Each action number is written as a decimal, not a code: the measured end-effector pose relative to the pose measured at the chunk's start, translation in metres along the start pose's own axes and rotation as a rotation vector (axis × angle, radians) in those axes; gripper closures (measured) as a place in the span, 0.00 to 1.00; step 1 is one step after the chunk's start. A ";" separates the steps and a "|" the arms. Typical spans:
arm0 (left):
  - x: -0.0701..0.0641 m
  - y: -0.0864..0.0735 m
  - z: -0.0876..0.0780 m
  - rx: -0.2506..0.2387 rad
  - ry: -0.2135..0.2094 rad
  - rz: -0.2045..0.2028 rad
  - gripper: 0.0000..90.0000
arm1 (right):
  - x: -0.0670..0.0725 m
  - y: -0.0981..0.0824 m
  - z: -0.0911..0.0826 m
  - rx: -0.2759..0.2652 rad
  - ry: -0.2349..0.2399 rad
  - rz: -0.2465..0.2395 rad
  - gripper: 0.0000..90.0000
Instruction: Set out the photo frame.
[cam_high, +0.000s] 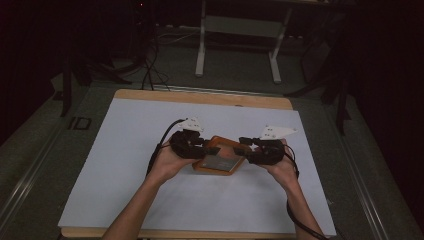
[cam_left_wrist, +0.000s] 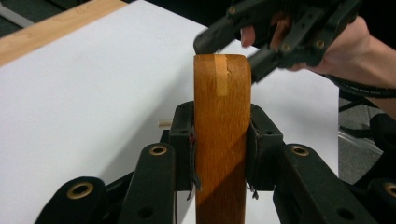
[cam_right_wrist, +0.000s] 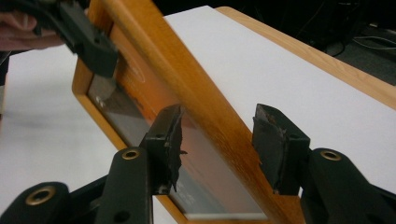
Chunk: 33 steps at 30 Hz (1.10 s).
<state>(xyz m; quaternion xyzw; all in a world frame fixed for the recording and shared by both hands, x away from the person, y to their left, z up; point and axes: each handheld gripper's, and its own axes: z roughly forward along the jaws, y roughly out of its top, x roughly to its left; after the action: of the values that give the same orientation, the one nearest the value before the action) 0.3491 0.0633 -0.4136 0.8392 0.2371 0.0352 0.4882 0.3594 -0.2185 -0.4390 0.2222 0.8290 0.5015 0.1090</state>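
A wooden picture frame (cam_high: 220, 159) with a dark glass pane is held tilted just above the white sheet, between both hands. My left gripper (cam_high: 202, 145) is shut on its left rim; in the left gripper view both pads (cam_left_wrist: 182, 140) press the orange wood (cam_left_wrist: 222, 154). My right gripper (cam_right_wrist: 222, 135) straddles the opposite rim (cam_right_wrist: 187, 79) with its jaws apart. Its right pad (cam_right_wrist: 275, 140) stands clear of the wood, and its left pad (cam_right_wrist: 170, 140) hangs over the glass. The left gripper (cam_right_wrist: 88, 44) grips the far corner in the right gripper view.
A white sheet (cam_high: 150, 190) covers a wooden table whose edge (cam_high: 200, 97) shows at the back. Cables (cam_high: 160, 145) trail from both grippers. Beyond the table stand a white desk frame (cam_high: 200, 50) and dark floor cables.
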 end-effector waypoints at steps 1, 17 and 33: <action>0.000 0.002 -0.001 -0.002 0.005 0.000 0.77 | 0.000 0.000 0.001 -0.002 0.000 -0.002 0.58; -0.009 0.018 -0.005 0.047 0.014 0.104 0.77 | 0.009 0.006 0.017 -0.002 0.071 -0.055 0.57; -0.007 0.022 0.001 0.051 -0.037 0.139 0.76 | 0.020 0.013 0.029 0.003 0.115 -0.152 0.50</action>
<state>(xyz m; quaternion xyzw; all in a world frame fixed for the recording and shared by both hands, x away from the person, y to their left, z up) 0.3507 0.0507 -0.3946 0.8664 0.1699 0.0473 0.4671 0.3568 -0.1813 -0.4399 0.1298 0.8491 0.5025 0.0988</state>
